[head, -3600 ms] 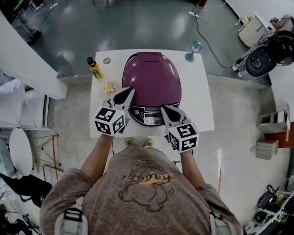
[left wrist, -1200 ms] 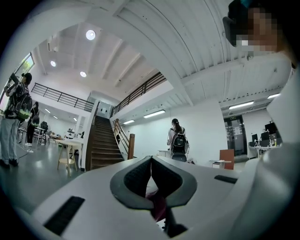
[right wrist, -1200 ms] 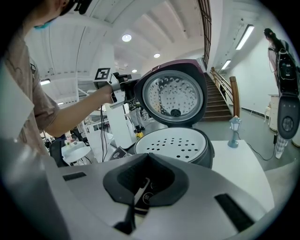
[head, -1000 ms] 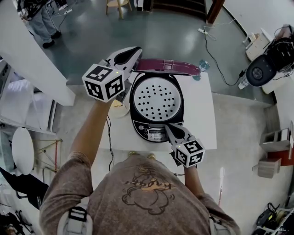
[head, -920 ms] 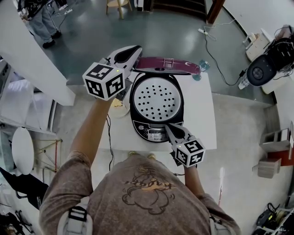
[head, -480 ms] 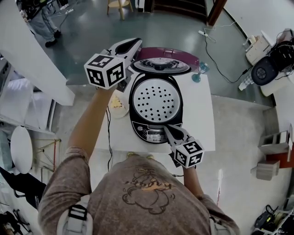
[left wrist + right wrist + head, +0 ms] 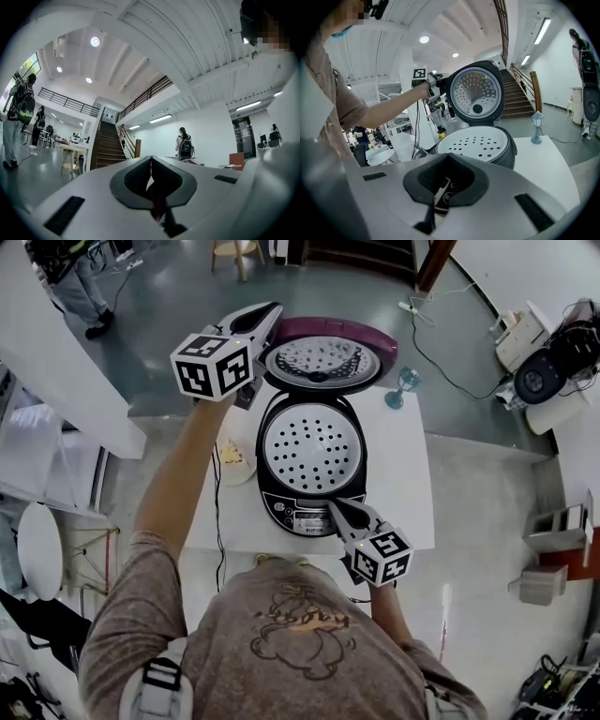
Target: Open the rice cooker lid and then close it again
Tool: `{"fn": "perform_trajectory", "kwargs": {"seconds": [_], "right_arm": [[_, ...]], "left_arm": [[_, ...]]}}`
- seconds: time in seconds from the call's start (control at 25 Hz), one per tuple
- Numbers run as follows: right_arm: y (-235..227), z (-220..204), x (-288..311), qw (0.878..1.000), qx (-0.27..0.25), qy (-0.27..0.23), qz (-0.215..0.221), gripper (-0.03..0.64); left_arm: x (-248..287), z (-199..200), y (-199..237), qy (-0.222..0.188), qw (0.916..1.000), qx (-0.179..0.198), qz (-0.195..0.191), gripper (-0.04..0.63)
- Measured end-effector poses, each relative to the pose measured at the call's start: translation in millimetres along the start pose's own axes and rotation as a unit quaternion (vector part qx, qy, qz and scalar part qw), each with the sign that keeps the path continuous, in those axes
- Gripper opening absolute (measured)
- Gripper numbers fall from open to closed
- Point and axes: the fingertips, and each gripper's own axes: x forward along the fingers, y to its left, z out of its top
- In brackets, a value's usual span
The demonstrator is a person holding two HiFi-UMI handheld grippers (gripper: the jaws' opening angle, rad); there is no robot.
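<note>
Rice cooker (image 7: 309,451) stands mid-table (image 7: 408,484), control panel toward the person. Its purple lid (image 7: 323,357) is swung up at the cooker's far end, and the dimpled metal underside faces the person. A white disc with holes (image 7: 311,448) covers the cooker's mouth.

Left tongs (image 7: 270,311): at the lid's far-left rim, raised above the table and clenched. The head view does not settle whether the tips touch the rim.

Right tongs (image 7: 335,508): at the cooker's near end with the tips on or just over the control panel, also clenched, nothing grasped.

Left gripper view: jaws of the left tongs (image 7: 151,159) meet at the tip. A dark red sliver shows in the gap beneath them, the same colour as the lid. Beyond is only a hall with a staircase (image 7: 105,143) and a person with a backpack (image 7: 185,146). No more of the cooker shows here.

Right gripper view: jaws of the right tongs (image 7: 449,155) together, a strip of the panel visible through the gap below them. This view gives the cooker from the side. The disc (image 7: 476,143) lies flat, the lid (image 7: 476,93) stands upright, and the left tongs' marker cube (image 7: 419,73) sits just left of the lid.

Right of the cooker: a blue stemmed glass (image 7: 403,385), apart from it. Left of the cooker: a plate with food (image 7: 234,457) and a black cable (image 7: 217,512).

Writing: panel print too small to read. The cubes carry black-and-white square patterns only.
</note>
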Motion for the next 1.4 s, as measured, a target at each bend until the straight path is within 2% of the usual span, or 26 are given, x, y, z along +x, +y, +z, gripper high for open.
{"fn": "perform_trajectory", "kwargs": {"seconds": [0.28,0.76,0.96,1.4], "right_arm": [[-0.6,1.1,-0.9,1.0,0.006,-0.004,0.004,0.005],[-1.3,-0.1,-0.7,1.0,0.01,-0.004,0.007,0.005],[-1.8,-0.3,-0.4,1.0,0.009,-0.004,0.004,0.005],[-2.4,-1.0,0.5,1.0,0.005,0.0,0.001,0.005]], "left_arm": [[12.1,1.4,11.6,-0.007,0.9999,0.003,0.01,0.021],[17.2,0.5,14.9,-0.001,1.0,0.005,0.001,0.02],[10.5,2.0,16.8,-0.004,0.9999,0.011,0.005,0.02],[-29.3,7.0,27.9,-0.021,0.9997,-0.009,0.011,0.021]]}}
